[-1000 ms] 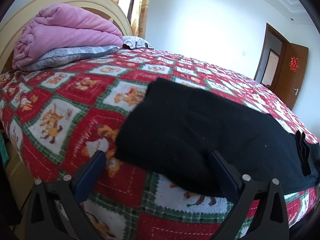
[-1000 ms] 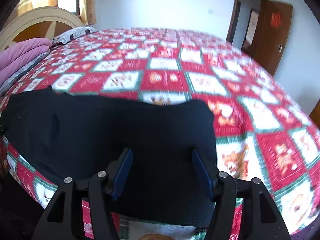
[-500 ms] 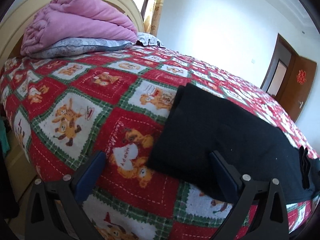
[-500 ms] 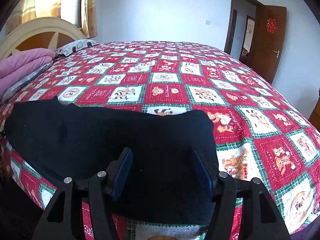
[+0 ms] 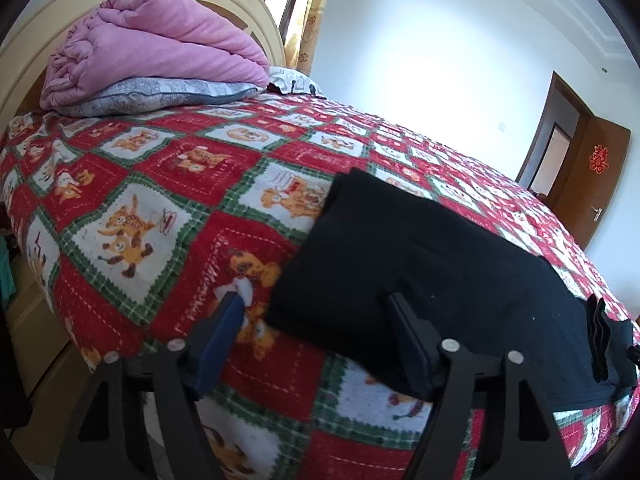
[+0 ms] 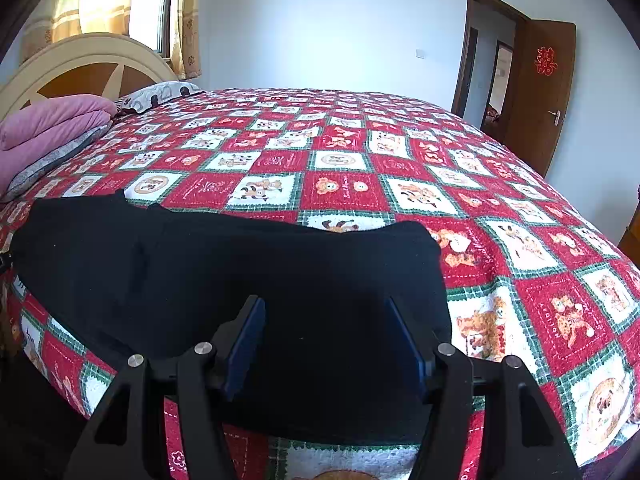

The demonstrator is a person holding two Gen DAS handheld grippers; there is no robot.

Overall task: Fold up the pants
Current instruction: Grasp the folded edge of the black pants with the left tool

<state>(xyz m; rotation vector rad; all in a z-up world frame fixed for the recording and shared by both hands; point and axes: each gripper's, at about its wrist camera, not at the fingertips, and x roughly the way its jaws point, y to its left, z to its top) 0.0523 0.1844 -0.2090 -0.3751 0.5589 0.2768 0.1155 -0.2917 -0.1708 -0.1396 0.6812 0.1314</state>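
Black pants (image 5: 432, 268) lie flat near the front edge of a bed with a red, white and green patchwork quilt (image 5: 168, 176). In the left wrist view, my left gripper (image 5: 316, 300) is open and empty, straddling the pants' left end near the bed edge. The right gripper's black fingers (image 5: 600, 332) show at that view's right. In the right wrist view, the pants (image 6: 224, 272) spread across the bed's near edge. My right gripper (image 6: 324, 308) is open and empty, low over their right part.
A folded pink blanket (image 5: 156, 48) sits on a grey pillow (image 5: 160, 94) against the cream headboard (image 6: 84, 64) at the left. A brown door (image 6: 536, 88) stands open at the right. The quilt (image 6: 400, 160) stretches beyond the pants.
My left gripper has shifted left along the bed edge to the pants' left end, and its jaws have narrowed somewhat. The right gripper has steadied over the pants.
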